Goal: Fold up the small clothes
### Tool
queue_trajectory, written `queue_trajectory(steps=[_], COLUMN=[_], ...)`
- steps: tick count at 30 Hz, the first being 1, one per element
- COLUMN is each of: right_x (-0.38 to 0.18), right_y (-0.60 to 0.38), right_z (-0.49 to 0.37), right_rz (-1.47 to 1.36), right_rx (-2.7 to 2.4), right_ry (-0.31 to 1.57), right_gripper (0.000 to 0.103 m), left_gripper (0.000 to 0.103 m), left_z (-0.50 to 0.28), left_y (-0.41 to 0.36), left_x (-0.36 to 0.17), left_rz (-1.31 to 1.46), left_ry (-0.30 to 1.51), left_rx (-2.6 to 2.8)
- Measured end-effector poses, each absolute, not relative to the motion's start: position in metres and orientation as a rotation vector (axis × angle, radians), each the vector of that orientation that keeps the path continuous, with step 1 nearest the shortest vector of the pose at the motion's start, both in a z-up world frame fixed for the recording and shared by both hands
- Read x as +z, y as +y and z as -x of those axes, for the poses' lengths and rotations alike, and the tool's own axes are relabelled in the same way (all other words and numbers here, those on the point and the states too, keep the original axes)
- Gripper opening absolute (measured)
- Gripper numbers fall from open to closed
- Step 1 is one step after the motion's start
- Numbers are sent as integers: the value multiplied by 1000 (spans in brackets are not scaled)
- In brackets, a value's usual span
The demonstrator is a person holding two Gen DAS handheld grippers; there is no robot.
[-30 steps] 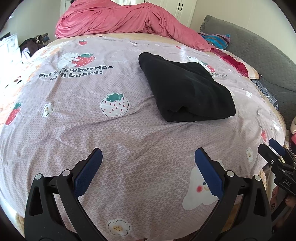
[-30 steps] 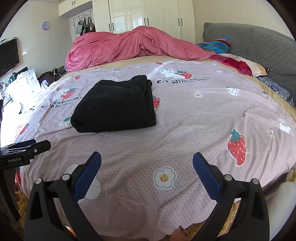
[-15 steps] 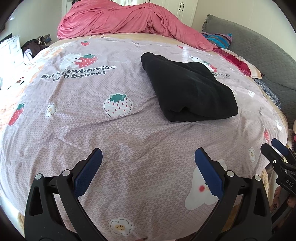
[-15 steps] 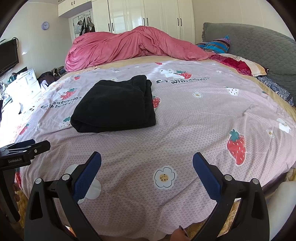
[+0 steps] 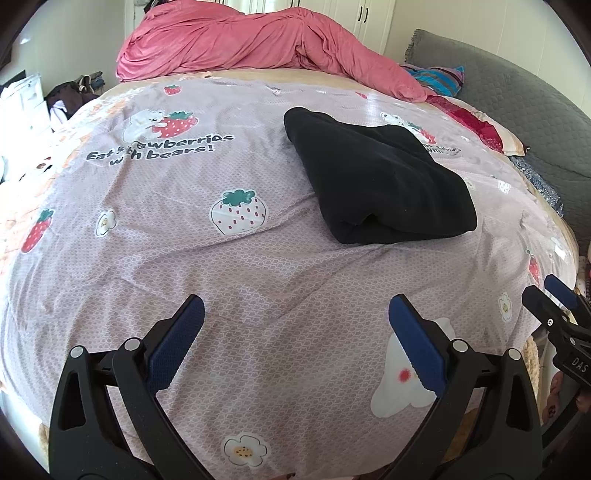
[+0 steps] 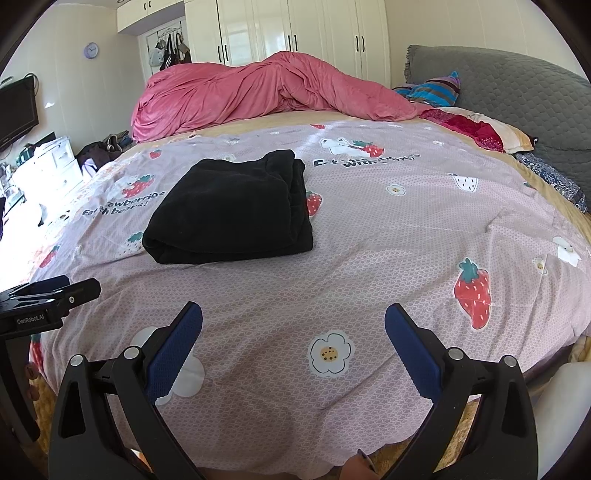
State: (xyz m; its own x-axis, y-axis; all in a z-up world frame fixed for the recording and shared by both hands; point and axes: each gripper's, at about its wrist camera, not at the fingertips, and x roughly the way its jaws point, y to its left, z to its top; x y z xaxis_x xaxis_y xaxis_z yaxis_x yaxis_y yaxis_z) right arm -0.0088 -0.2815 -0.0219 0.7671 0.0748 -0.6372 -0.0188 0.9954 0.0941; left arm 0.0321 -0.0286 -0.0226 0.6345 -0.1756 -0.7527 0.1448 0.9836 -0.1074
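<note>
Black garment (image 5: pixel 376 181) unmoved, folded as before.

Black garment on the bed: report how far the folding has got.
Done: the black garment lies folded in a compact stack on the strawberry-print bedspread. In hand: nothing; left hand-held gripper and right hand-held gripper are open and empty. Left: no other small clothes visibly waiting.

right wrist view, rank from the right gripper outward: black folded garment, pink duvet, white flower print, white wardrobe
From the right gripper, open above the bedspread:
1. White flower print, just ahead between the fingers, slightly right.
2. Black folded garment, mid-bed, ahead and left.
3. Pink duvet, heaped at the bed's far edge.
4. White wardrobe, against the back wall behind the duvet.
</note>
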Motion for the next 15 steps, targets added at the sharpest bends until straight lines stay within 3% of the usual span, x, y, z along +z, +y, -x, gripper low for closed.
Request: queue_trajectory(steps=[15], right_x=[-20], right_y=[-278], right_z=[10], right_rz=[-79], right_rx=[48], right_ry=[690], right_gripper=[99], left_gripper=[94], left_z=[-31], left_y=[-28], left_x=[-22], left_rz=[17], left_ry=[862], left_rx=[-163])
